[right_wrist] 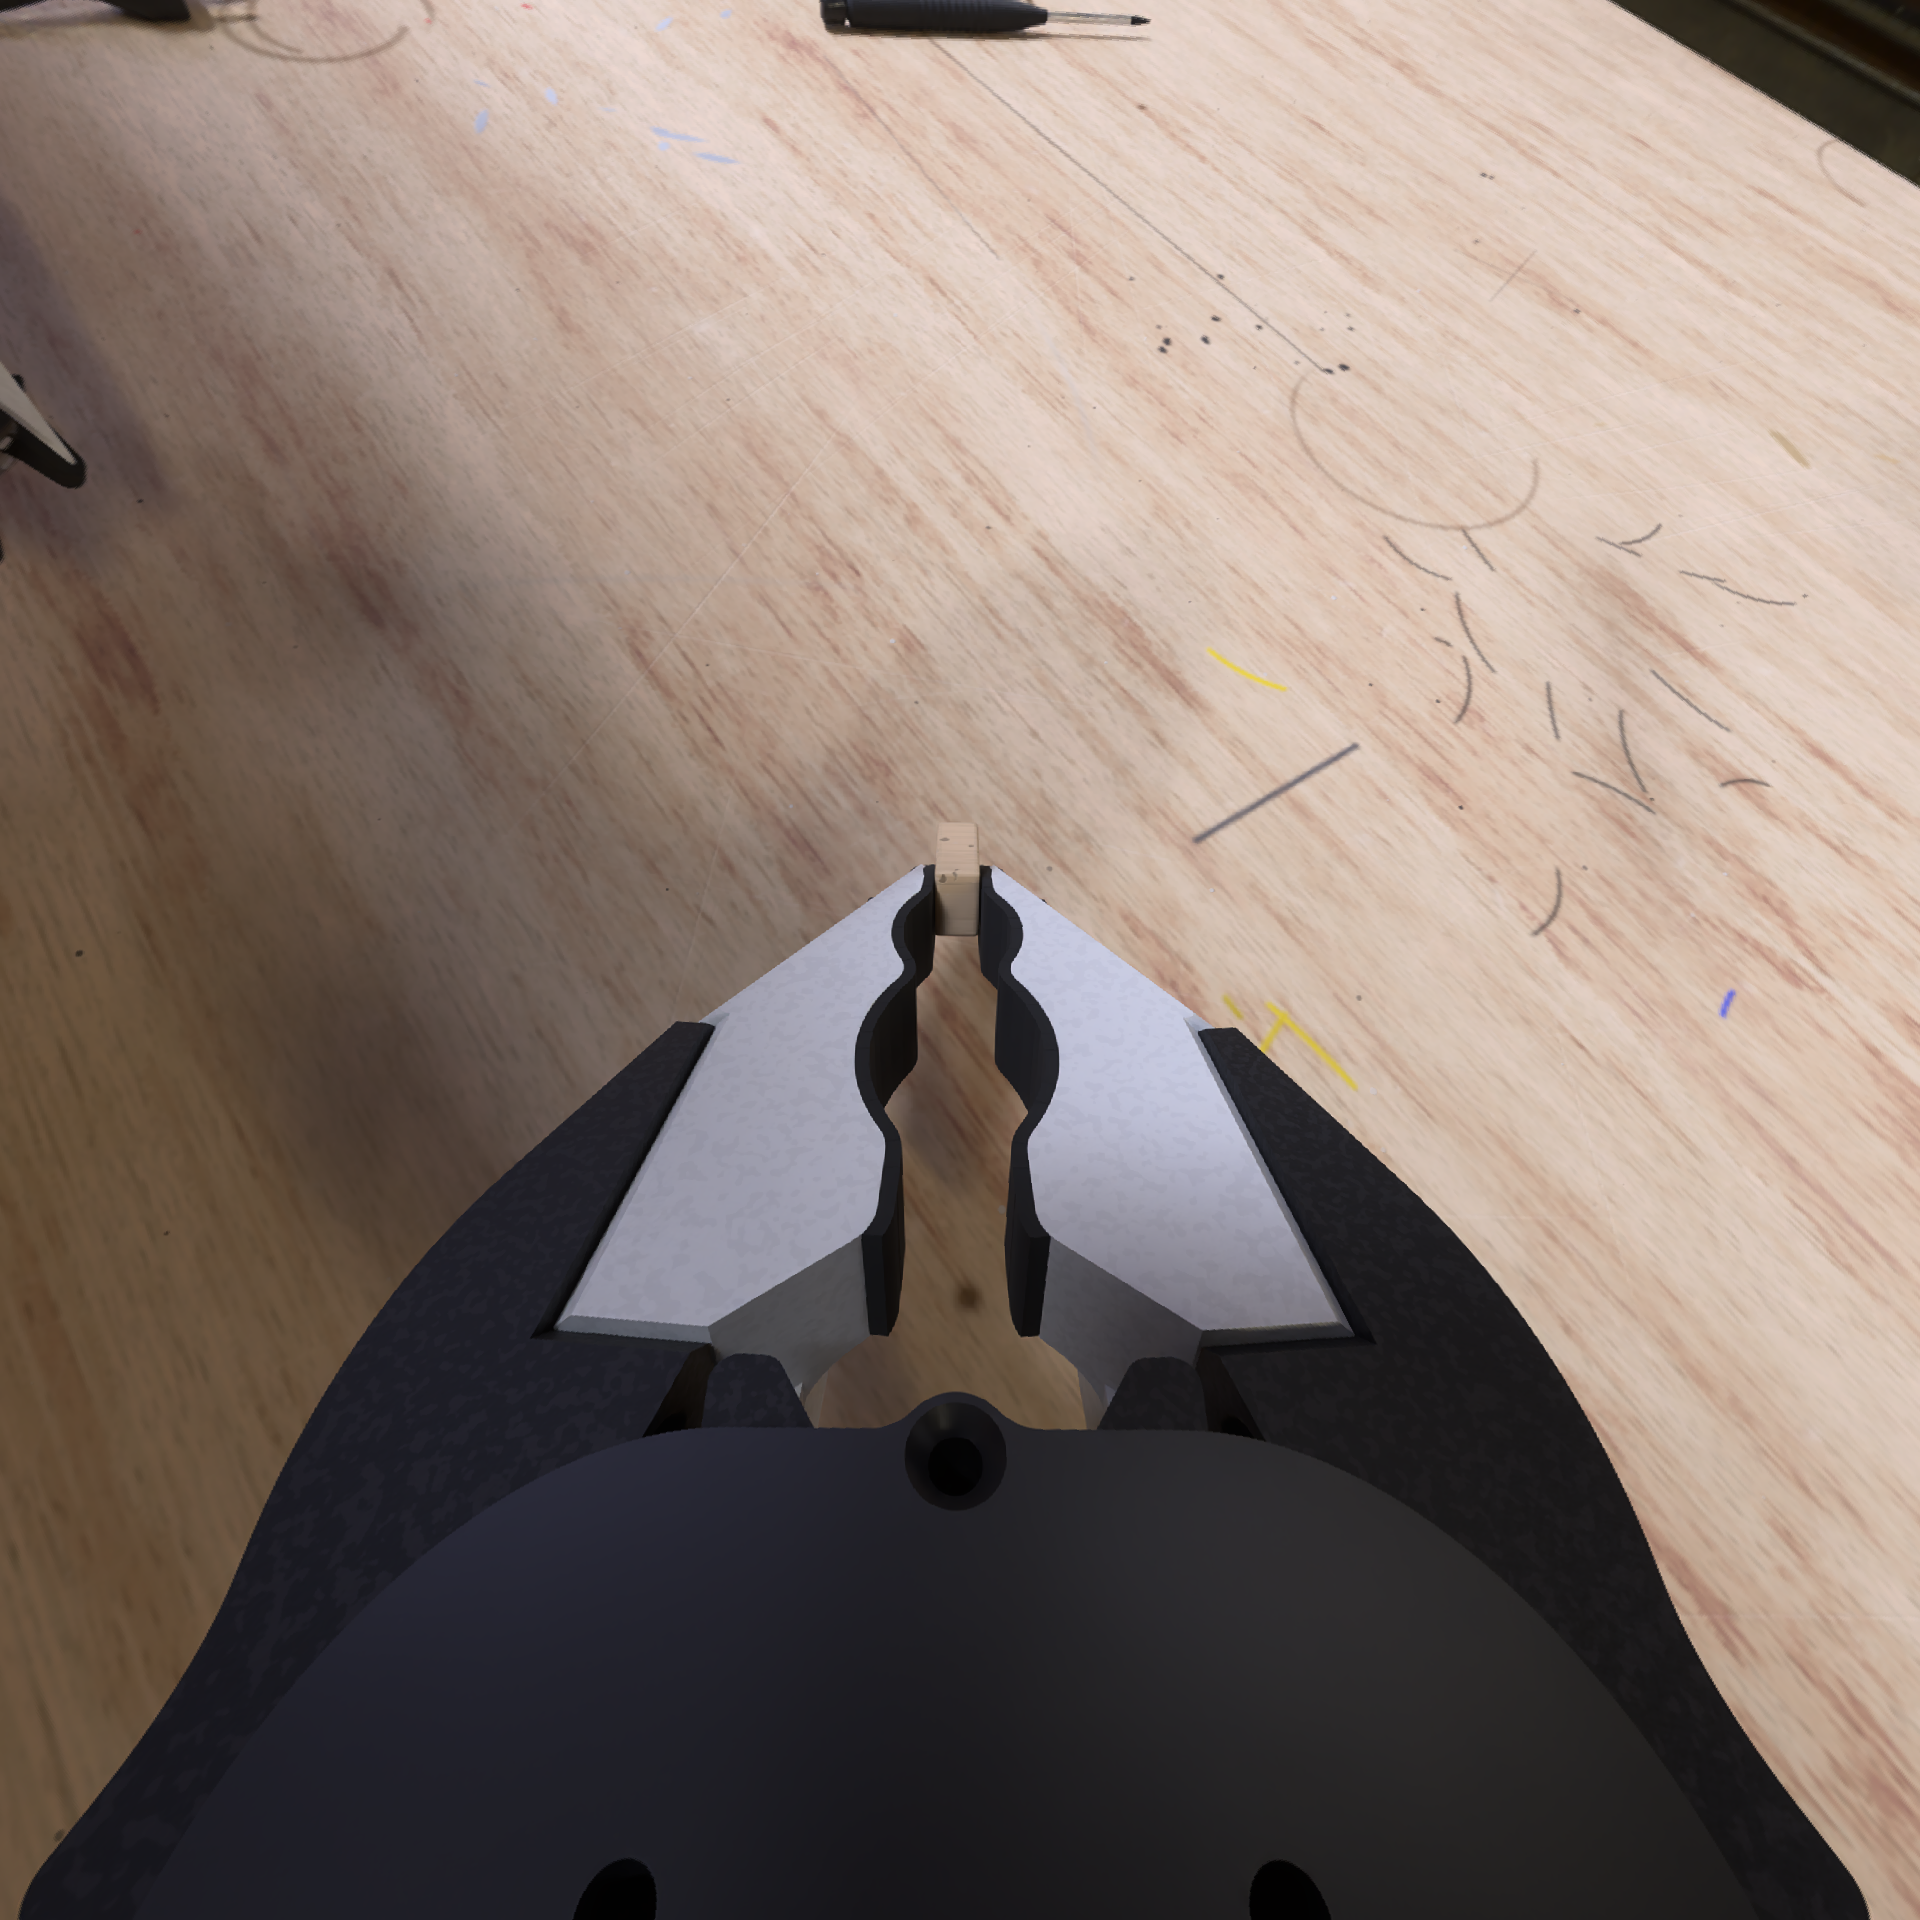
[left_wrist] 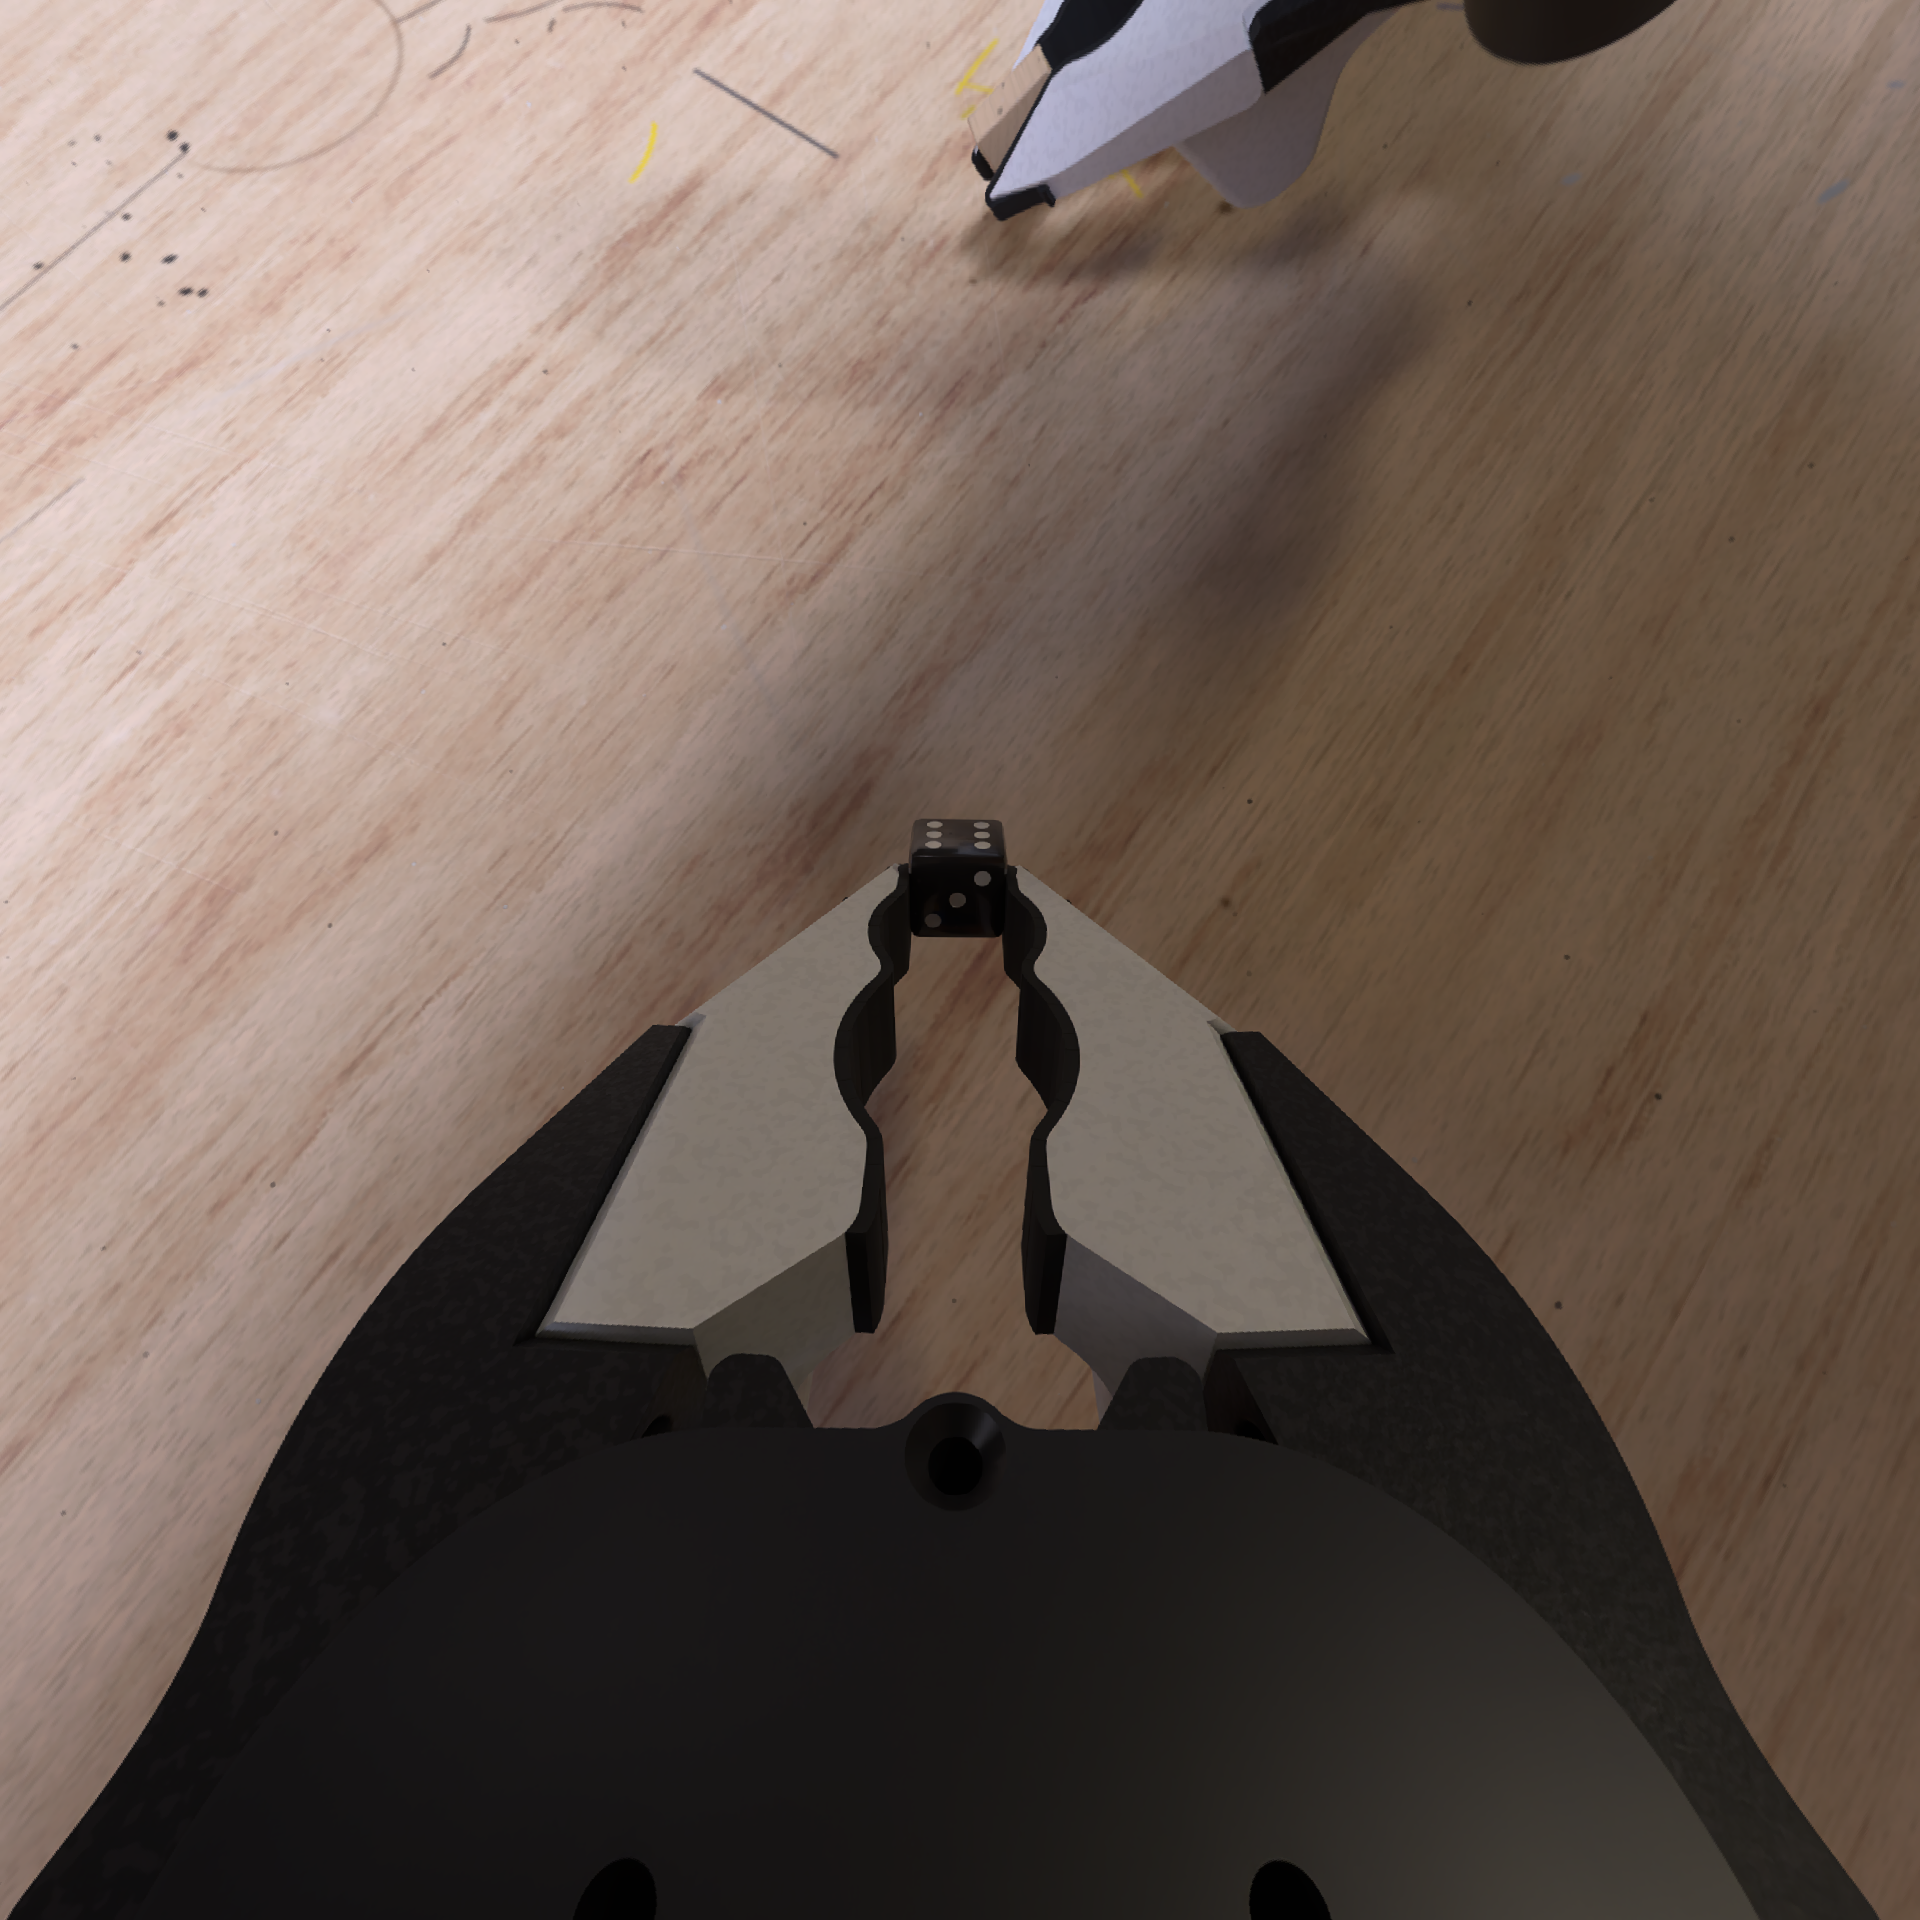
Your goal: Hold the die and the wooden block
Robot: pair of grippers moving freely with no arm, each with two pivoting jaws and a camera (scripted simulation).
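Note:
My left gripper (left_wrist: pixel 957 891) is shut on a small black die (left_wrist: pixel 957 878) with white pips, pinched between its fingertips above the wooden table. My right gripper (right_wrist: pixel 957 896) is shut on a small pale wooden block (right_wrist: pixel 957 883), held upright between its fingertips above the table. The right gripper also shows in the left wrist view at the top right (left_wrist: pixel 1127 114), with the block (left_wrist: pixel 1006 130) at its tips. A tip of the left gripper shows at the left edge of the right wrist view (right_wrist: pixel 36 442).
The plywood table (right_wrist: pixel 727 468) bears pencil lines, ink dots and yellow and blue marks. A black pen-like tool (right_wrist: pixel 966 16) lies at the far edge. The table's edge runs down the right side of the right wrist view (right_wrist: pixel 1870 156).

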